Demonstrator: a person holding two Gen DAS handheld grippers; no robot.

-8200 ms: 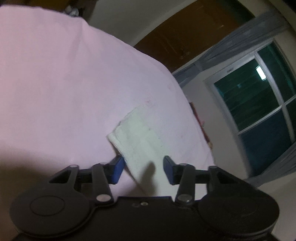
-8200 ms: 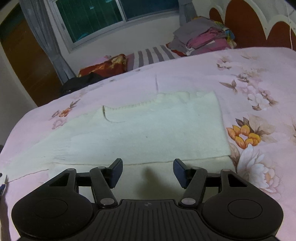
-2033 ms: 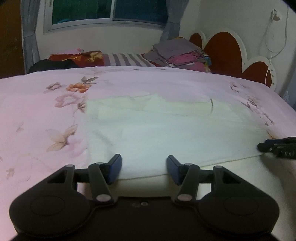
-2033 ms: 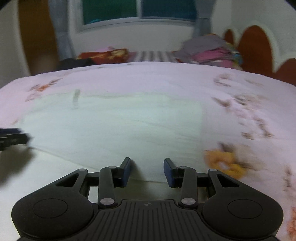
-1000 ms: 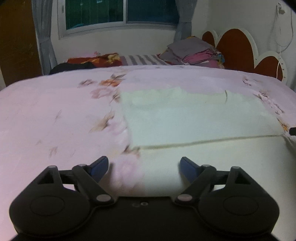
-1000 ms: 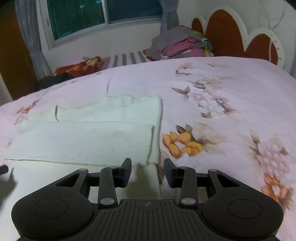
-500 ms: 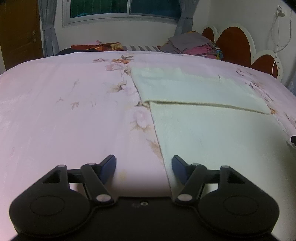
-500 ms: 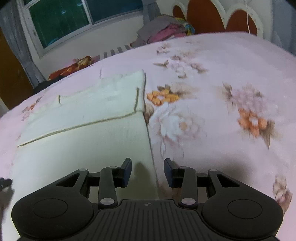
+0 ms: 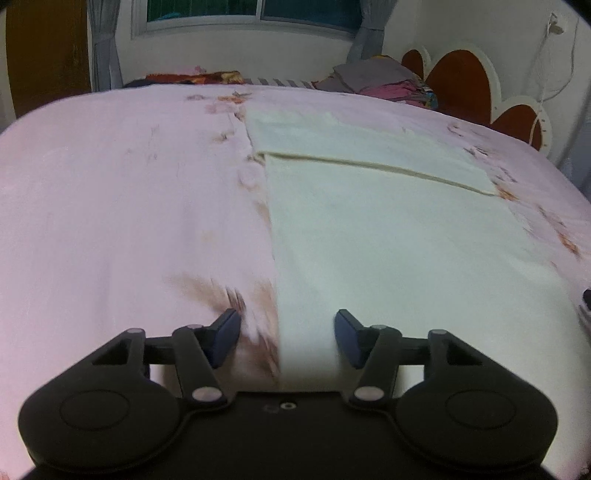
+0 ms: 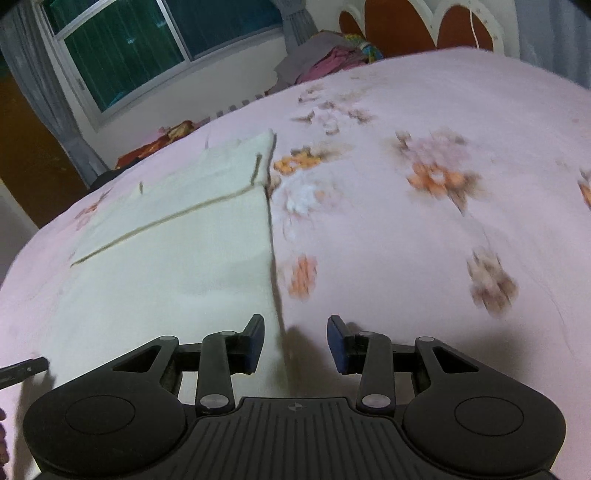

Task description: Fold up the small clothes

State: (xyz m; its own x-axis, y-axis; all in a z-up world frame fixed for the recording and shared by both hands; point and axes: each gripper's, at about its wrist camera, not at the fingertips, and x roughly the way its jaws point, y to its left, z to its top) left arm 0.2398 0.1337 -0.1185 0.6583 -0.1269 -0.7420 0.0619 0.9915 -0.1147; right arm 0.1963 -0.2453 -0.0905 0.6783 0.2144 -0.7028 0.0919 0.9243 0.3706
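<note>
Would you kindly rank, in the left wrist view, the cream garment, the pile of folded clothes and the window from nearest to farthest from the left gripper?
1. Cream garment: its near edge lies between the closing left gripper jaws.
2. Pile of folded clothes: far bed end, right.
3. Window: back wall, top.

Left gripper [image 9: 287,339] low over pink floral bedsheet [image 9: 122,206], jaws closing, blue pads apart and clear of fabric, left edge of cream garment [image 9: 388,236] running between them, garment flat with upper part folded over, stacked clothes [image 9: 380,79] by headboard [image 9: 461,77], window [image 9: 255,9] behind.
</note>
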